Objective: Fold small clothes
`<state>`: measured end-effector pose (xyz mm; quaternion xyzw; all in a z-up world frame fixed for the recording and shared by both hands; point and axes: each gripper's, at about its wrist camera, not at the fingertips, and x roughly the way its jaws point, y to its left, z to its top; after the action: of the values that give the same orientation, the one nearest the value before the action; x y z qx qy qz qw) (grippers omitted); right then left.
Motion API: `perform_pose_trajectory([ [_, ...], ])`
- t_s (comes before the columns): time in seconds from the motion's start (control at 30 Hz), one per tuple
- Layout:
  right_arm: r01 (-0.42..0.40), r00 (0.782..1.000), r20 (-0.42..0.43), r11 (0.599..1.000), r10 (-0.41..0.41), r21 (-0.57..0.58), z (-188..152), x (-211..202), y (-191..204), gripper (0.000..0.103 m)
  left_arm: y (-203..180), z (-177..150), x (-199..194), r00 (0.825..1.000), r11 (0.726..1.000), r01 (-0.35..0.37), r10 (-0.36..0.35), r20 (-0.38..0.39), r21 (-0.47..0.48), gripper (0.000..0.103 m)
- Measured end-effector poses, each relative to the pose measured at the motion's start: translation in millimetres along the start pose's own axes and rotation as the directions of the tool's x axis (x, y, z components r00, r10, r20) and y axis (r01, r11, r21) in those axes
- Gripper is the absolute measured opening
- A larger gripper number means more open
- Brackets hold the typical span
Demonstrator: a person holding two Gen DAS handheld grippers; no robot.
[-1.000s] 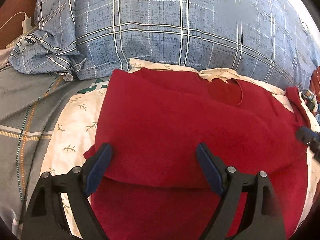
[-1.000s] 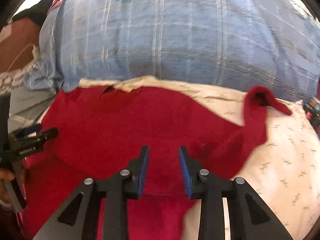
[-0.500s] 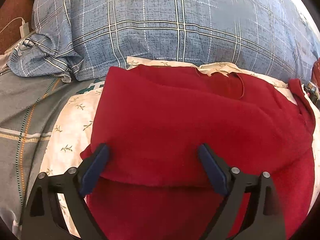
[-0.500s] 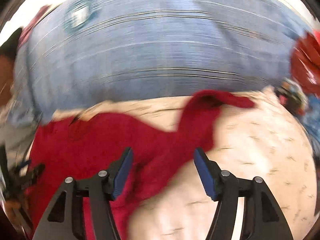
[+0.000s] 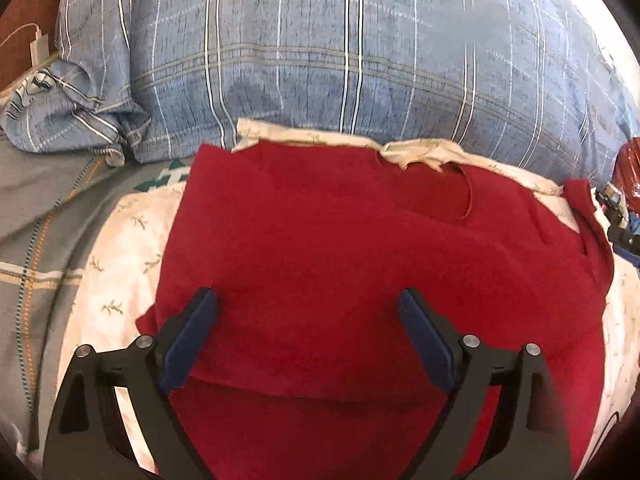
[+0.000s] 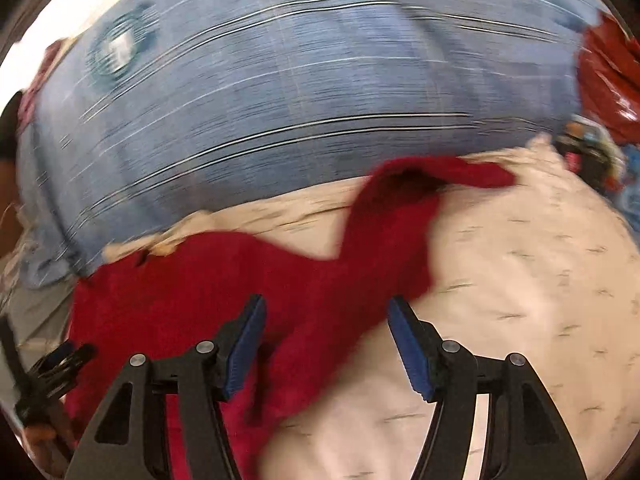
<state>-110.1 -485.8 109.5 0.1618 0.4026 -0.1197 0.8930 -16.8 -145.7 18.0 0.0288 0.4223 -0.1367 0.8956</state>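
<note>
1. Red garment (image 5: 360,272): lies on the cream leaf-print sheet (image 5: 116,280), its left part folded over the body, neckline toward the pillow. One sleeve (image 6: 404,216) trails out to the right across the sheet.
2. Left gripper (image 5: 308,332): jaws spread wide above the folded edge, holding nothing.
3. Right gripper (image 6: 326,344): jaws wide apart over the garment's right edge, gripping nothing; this view is motion-blurred.
4. Blue plaid pillow (image 5: 340,52): just behind the garment.
5. Grey blanket (image 5: 36,216): left of the sheet.
6. White charger with cable (image 5: 38,46): far left, behind the pillow.
</note>
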Motion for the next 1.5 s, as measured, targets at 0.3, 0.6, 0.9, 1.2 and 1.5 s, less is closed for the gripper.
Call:
perform_pose_trajectory([
  [0.3,0.182,0.979,0.088,0.982,-0.185,0.042,30,7,-2,0.07,-4,-6,5,1.0,1.0,-0.01,0.01,0.007,0.029,0.096],
  [0.6,0.269,0.963,-0.068,0.949,-0.261,0.168,81,83,-43,0.077,-7,-6,9,1.0,0.999,0.007,-0.007,0.003,0.043,0.103],
  [0.9,0.324,0.945,-0.005,0.937,-0.326,0.131,88,56,-82,0.005,-4,-6,10,0.999,0.999,0.036,-0.036,0.004,0.026,0.103],
  [1.2,0.079,0.982,0.174,0.996,-0.072,-0.032,77,-74,-13,0.005,1,-2,0,0.998,0.998,0.067,-0.067,-0.004,0.021,0.103],
  [1.5,-0.233,0.969,-0.013,0.893,0.247,-0.385,-9,-47,166,0.012,77,-7,-37,0.995,0.961,0.101,-0.095,0.035,-0.256,0.103],
])
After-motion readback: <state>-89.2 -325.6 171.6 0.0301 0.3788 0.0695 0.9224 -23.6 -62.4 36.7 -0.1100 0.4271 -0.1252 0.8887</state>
